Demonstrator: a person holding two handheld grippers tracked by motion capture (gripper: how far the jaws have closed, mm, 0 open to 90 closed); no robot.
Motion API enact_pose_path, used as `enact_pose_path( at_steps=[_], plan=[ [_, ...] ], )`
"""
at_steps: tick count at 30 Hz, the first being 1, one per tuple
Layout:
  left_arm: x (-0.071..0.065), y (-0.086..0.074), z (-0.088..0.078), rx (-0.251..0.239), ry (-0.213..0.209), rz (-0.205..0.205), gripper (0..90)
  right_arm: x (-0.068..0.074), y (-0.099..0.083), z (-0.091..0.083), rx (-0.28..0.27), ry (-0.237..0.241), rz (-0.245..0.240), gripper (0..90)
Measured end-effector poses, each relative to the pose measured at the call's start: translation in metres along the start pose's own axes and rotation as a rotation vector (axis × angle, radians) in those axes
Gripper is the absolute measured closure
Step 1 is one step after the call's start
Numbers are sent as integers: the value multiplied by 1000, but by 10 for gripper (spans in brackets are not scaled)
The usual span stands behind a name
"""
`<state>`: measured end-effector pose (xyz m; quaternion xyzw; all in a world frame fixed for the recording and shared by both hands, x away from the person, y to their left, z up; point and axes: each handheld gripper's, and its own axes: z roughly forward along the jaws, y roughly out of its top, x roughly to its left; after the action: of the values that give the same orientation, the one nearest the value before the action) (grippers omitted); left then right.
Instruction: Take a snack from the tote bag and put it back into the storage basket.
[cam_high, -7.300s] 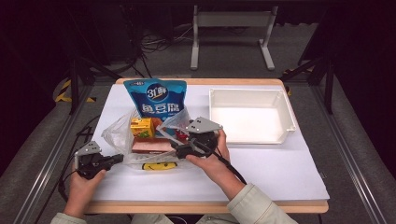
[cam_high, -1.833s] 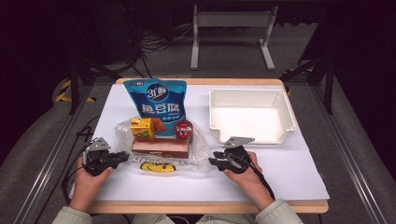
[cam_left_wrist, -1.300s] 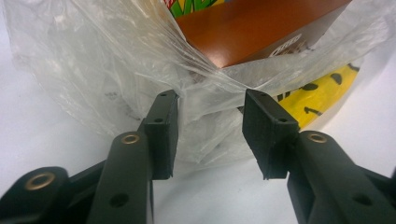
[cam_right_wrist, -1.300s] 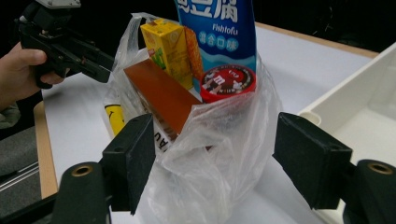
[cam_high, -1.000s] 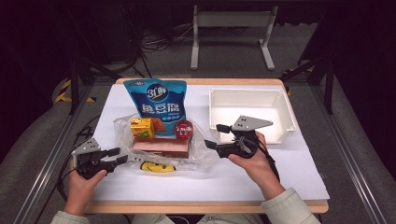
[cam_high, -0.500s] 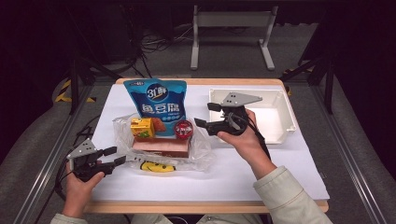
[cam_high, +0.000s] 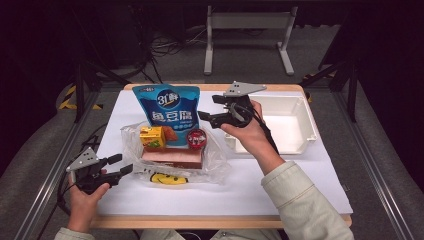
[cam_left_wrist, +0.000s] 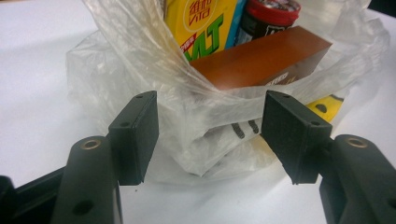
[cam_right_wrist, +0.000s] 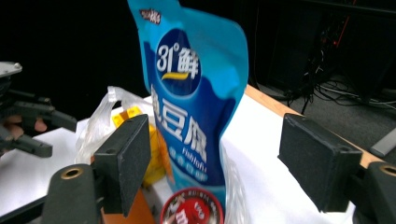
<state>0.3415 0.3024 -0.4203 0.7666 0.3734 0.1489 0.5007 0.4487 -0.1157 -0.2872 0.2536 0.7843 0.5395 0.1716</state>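
A tall blue pouch (cam_high: 169, 112) stands at the back of the white table. In front of it a clear plastic bag (cam_high: 215, 160) holds a yellow juice carton (cam_high: 152, 137), a red-lidded jar (cam_high: 196, 138) and a brown box (cam_high: 172, 156). My left gripper (cam_high: 121, 164) rests at the bag's left end. Its jaws have just been opening, and the bag (cam_left_wrist: 201, 140) lies ahead of the pads without being pressed. My right gripper (cam_high: 209, 107) hangs open in the air just right of the pouch (cam_right_wrist: 196, 116), jaws pointing at it, with nothing gripped.
A white tray (cam_high: 295, 142) sits at the right rear of the table, partly behind my right hand. A yellow smiley-face print (cam_high: 168, 178) shows through the bag's front. Bare white tabletop (cam_high: 280, 190) lies at the front right. Metal rails run along both table sides.
My right hand has risen and swung from the bag's right side back towards the blue pouch. The left hand has stayed put while its jaws spread wider.
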Motion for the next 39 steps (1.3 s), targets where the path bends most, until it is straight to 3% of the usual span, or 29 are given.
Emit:
enact_pose_path(
  at_steps=[6, 9, 19, 24, 39],
  plan=[
    [1, 0, -1, 0, 5, 3, 373, -5, 7, 13, 6, -6, 0, 251],
    [0, 0, -1, -1, 6, 3, 373, -8, 10, 25, 47, -9, -13, 235],
    [0, 0, 0, 3, 4, 7, 380, -14, 15, 46, 31, -7, -6, 269],
    [0, 0, 0, 4, 5, 10, 381, -19, 16, 57, 36, 21, 10, 273],
    [-1, 0, 2, 23, 19, 33, 375, -18, 14, 83, 11, 93, -23, 499]
  ],
)
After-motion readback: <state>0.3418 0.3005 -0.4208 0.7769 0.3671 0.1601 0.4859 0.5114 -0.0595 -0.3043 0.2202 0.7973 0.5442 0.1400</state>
